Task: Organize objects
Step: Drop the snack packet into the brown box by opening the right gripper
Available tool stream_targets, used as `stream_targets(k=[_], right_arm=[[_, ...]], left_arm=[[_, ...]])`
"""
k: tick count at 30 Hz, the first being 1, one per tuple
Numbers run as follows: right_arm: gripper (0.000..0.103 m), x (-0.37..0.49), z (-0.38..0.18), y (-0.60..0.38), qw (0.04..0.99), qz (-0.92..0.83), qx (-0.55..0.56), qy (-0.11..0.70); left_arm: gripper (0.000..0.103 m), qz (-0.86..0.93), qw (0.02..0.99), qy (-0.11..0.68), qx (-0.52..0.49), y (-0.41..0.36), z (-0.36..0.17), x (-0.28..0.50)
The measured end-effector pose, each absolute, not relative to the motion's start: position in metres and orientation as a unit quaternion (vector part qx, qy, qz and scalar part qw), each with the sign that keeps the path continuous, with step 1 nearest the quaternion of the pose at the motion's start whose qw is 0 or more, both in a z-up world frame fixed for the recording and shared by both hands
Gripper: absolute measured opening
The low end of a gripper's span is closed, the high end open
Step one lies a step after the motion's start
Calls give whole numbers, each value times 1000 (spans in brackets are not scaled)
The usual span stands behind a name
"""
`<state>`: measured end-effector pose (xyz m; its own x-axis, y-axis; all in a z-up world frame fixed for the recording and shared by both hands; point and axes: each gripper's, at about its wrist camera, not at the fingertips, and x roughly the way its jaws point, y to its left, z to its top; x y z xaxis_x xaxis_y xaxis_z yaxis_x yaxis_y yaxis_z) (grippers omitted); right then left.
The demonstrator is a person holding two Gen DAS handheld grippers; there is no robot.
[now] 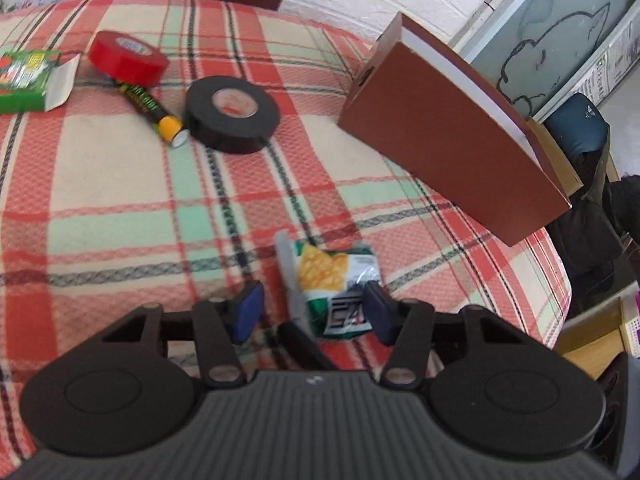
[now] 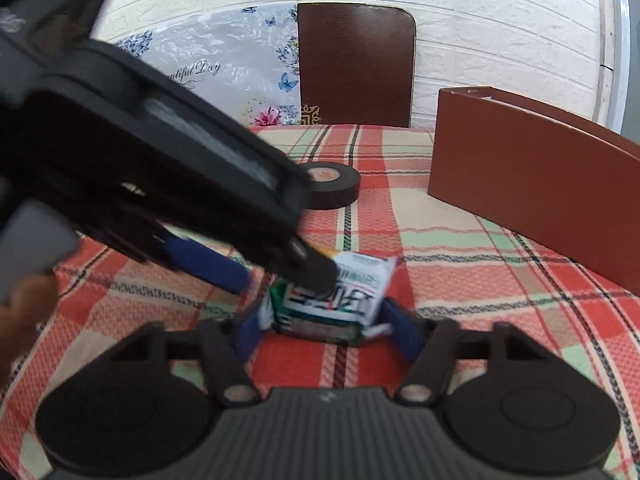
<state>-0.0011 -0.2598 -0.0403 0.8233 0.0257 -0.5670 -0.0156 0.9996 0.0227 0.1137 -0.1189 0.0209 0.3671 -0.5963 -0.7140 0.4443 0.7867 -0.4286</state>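
Crinkled plastic film is what the snack packet (image 1: 334,288) is made of, so it is judged light, soft and slippery, and likely to crumple or slide rather than resist a squeeze. It lies flat on the plaid tablecloth (image 1: 120,184), nearest of all the objects, and it is bracketed by both tools at once. The left gripper (image 1: 312,312) is spread wide, its blue pads (image 1: 249,312) standing either side of the packet's near end without visibly pressing it. The right gripper (image 2: 326,330) is likewise parted around the same packet (image 2: 332,300), though contact on either side cannot be told. A hold across the filled middle is judged safer than one on the thin sealed edges, which would fold.

Farther on, a black tape roll (image 1: 233,114) rests flat, stiff and easily pinched across its rim. Beside it a battery (image 1: 154,110) lies, small and prone to rolling, just touching a red tape roll (image 1: 127,57). A green carton (image 1: 28,80) with an open flap sits at the left. Well to the right a brown box (image 1: 452,136) stands, apparently the likeliest container.
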Motion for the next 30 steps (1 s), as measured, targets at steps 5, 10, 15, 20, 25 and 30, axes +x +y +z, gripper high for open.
stream_targets(k=[5, 10, 15, 20, 25, 30], right_arm=[[53, -9, -32, -278, 962, 9, 56, 268], [53, -19, -6, -310, 982, -49, 52, 173], [53, -13, 22, -360, 986, -120, 45, 105], [58, 12, 33, -410, 981, -168, 42, 82], [70, 48, 17, -446, 968, -220, 51, 111], [76, 34, 6, -440, 968, -230, 48, 85]], left_arm=[[46, -332, 830, 447, -45, -150, 46, 105], [46, -380, 842, 383, -3, -200, 98, 100], [46, -427, 843, 325, 31, -266, 132, 106], [60, -435, 853, 285, 58, -323, 137, 119], [63, -362, 889, 259, 110, -340, 117, 129], [69, -351, 893, 267, 85, -316, 113, 129]])
